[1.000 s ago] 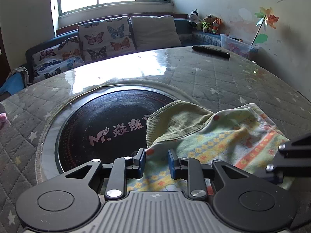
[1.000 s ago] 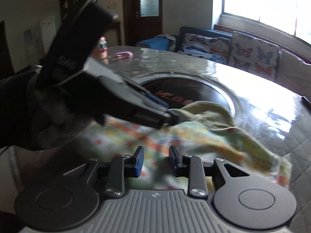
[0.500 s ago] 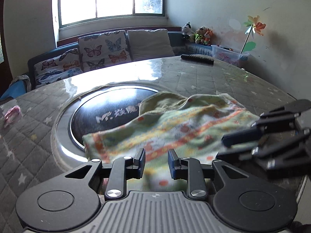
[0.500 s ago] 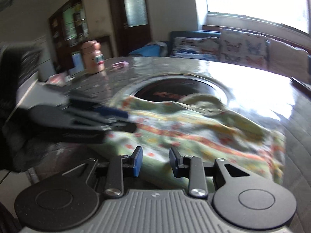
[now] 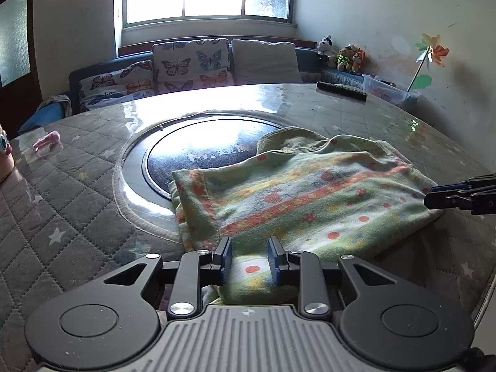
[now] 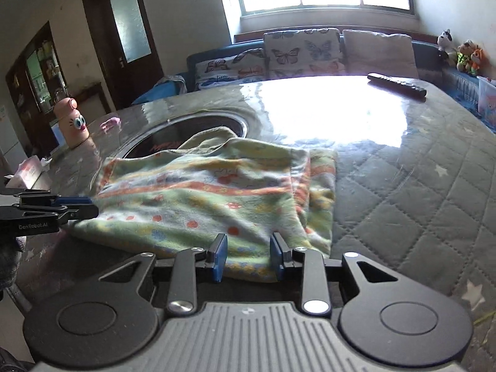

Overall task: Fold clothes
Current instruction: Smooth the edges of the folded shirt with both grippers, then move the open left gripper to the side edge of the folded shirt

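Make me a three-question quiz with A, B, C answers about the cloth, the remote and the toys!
1. Where does the cloth lie?
A on the sofa
B partly over the black disc
C on the floor

2. How many plush toys sit in the corner?
A one
B three
C six

3. How is the remote?
A lying on the table
B standing upright
C held by fingers

Answers:
1 B, its far edge covers part of the disc.
2 B, three sit in a row.
3 A, it lies flat near the far edge.
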Demonstrator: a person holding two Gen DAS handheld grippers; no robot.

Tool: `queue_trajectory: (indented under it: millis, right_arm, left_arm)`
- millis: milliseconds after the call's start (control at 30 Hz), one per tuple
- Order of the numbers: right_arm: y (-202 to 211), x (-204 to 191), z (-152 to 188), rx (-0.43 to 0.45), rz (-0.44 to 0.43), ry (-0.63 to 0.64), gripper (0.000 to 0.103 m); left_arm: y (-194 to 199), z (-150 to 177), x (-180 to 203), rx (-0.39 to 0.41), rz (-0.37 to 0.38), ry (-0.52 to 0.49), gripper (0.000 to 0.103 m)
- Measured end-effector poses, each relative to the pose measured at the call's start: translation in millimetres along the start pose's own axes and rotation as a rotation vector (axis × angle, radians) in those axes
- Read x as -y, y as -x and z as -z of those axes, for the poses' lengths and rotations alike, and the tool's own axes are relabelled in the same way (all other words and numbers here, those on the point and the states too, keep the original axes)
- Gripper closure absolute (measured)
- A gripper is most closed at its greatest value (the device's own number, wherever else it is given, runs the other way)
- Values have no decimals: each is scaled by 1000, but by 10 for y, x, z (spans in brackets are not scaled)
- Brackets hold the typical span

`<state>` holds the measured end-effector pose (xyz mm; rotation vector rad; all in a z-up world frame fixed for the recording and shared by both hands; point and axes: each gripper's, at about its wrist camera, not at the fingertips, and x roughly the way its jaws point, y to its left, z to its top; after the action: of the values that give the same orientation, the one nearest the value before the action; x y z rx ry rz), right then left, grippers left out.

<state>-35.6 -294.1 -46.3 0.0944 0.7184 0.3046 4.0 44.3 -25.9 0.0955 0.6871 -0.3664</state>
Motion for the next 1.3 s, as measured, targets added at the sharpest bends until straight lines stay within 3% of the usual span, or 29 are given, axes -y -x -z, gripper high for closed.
queue_trajectory:
  millis: [200, 467, 800, 967, 1033, 1167, 1300]
  right_arm:
    - [-84, -89, -171, 29, -29, 38, 72]
    - [-297, -58, -266, -1, -15, 33, 69]
    - [-496, 58, -621, 22, 4, 35, 69]
    - [-770, 82, -728, -5, 18, 39, 70]
    - [-874, 119, -739, -28, 41, 30, 75]
    - [-888, 116, -791, -11, 59, 43, 77]
    - [-847, 17, -826, 0, 16, 62, 76]
  left_arm:
    - [-62, -205, -45, 24, -8, 6, 75]
    - [-380, -322, -293, -24, -73, 44, 76]
    - [-414, -542, -253, 13, -50, 35, 75]
    - [-586, -586, -217, -14, -51, 15, 75]
    - [-660, -576, -253, -30, -59, 18, 75]
    - [-693, -577, -292, -40, -67, 25, 75]
    - [-631, -626, -226, -20, -43, 22, 74]
